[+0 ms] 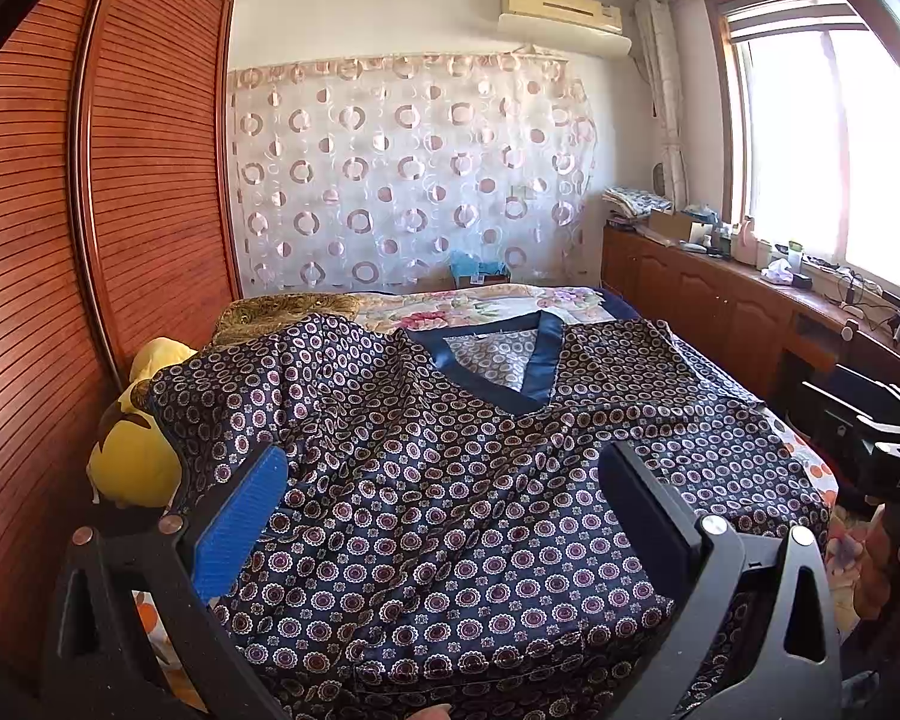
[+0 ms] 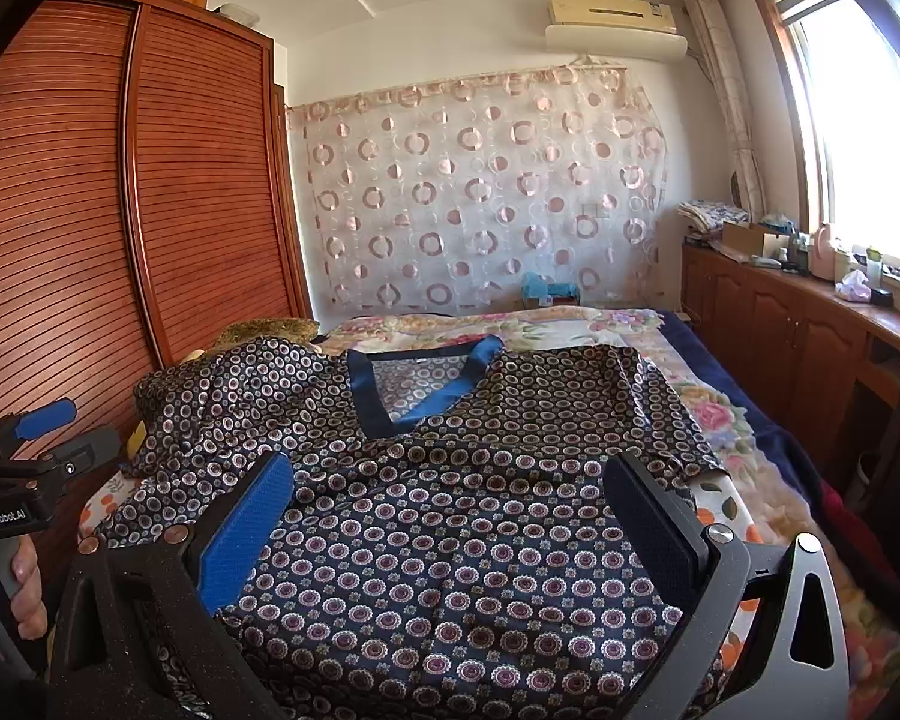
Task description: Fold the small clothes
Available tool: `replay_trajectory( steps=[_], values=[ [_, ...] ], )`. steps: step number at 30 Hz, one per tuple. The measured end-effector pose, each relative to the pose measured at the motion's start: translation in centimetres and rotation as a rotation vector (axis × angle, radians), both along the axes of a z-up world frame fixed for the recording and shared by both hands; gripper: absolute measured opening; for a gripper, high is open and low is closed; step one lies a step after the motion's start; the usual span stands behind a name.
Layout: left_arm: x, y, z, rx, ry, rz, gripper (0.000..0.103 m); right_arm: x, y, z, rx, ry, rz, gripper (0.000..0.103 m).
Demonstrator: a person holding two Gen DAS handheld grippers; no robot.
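Left gripper [image 1: 444, 492]: jaws apart, over shirt [image 1: 450, 480], holding nothing
Right gripper [image 2: 450, 498]: jaws apart, holding nothing
Shirt: spread on bed [image 2: 738, 420], V-neck collar [image 2: 414, 384] far side

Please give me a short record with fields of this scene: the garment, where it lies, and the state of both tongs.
garment: dark blue patterned V-neck top, spread out front up, wrinkled
neckline: blue band, toward the far end of the bed
surface: bed with floral cover
left tongs: open, above the top, holding nothing
right tongs: open, above the top, holding nothing
folding: not yet begun
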State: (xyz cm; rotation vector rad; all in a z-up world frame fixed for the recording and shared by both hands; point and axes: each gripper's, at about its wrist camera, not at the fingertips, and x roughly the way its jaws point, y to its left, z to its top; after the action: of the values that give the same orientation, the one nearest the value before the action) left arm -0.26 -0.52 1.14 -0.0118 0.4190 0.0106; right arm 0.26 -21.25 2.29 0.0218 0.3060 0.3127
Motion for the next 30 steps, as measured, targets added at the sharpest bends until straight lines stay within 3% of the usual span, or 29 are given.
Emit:
replay_trajectory(
  steps=[30],
  values=[
    [-0.69, 0.01, 0.45, 0.015, -0.01, 0.001, 0.103, -0.11, 0.27, -0.19, -0.005, 0.001, 0.001, 0.103]
  ],
)
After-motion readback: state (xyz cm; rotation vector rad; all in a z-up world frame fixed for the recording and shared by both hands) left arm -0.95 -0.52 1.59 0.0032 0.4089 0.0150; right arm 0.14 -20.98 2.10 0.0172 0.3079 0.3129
